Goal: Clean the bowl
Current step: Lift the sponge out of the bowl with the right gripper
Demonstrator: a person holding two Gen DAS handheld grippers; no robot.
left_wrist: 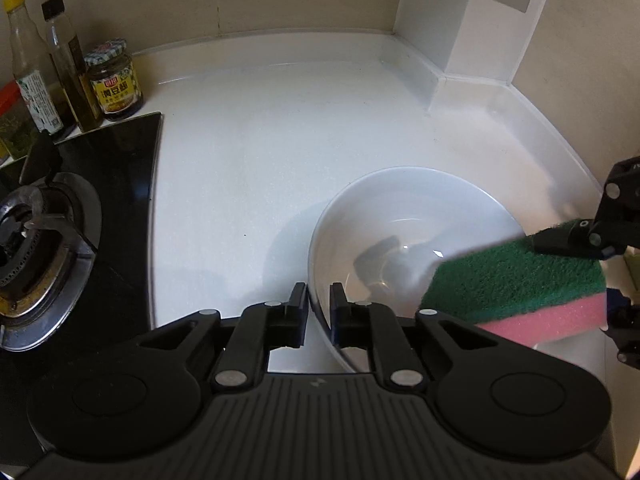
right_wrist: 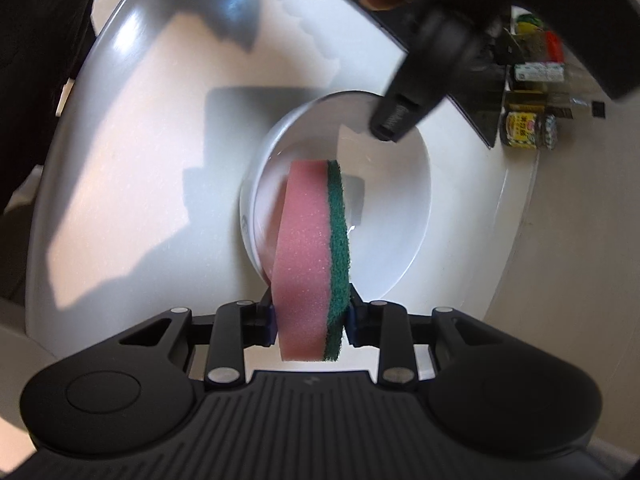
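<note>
A white bowl [left_wrist: 400,216] sits on the white counter [left_wrist: 260,140], its near side tipped up. My left gripper [left_wrist: 318,308] straddles the bowl's near rim, one finger inside and one outside, shut on the rim. A pink sponge with a green scouring face [left_wrist: 516,284] reaches over the bowl's right edge, clamped by my right gripper [left_wrist: 576,276]. In the right wrist view the sponge [right_wrist: 308,248] stands on edge between the fingers of the right gripper [right_wrist: 310,320], its far end down inside the bowl [right_wrist: 392,208]. A finger of the left gripper [right_wrist: 400,116] sits on the bowl's far rim.
A black gas hob with a burner [left_wrist: 40,240] takes up the left. Behind it stand two bottles [left_wrist: 28,68] and a sauce jar [left_wrist: 114,80]. Walls close off the counter at the back and right. The jar [right_wrist: 524,128] also shows in the right wrist view.
</note>
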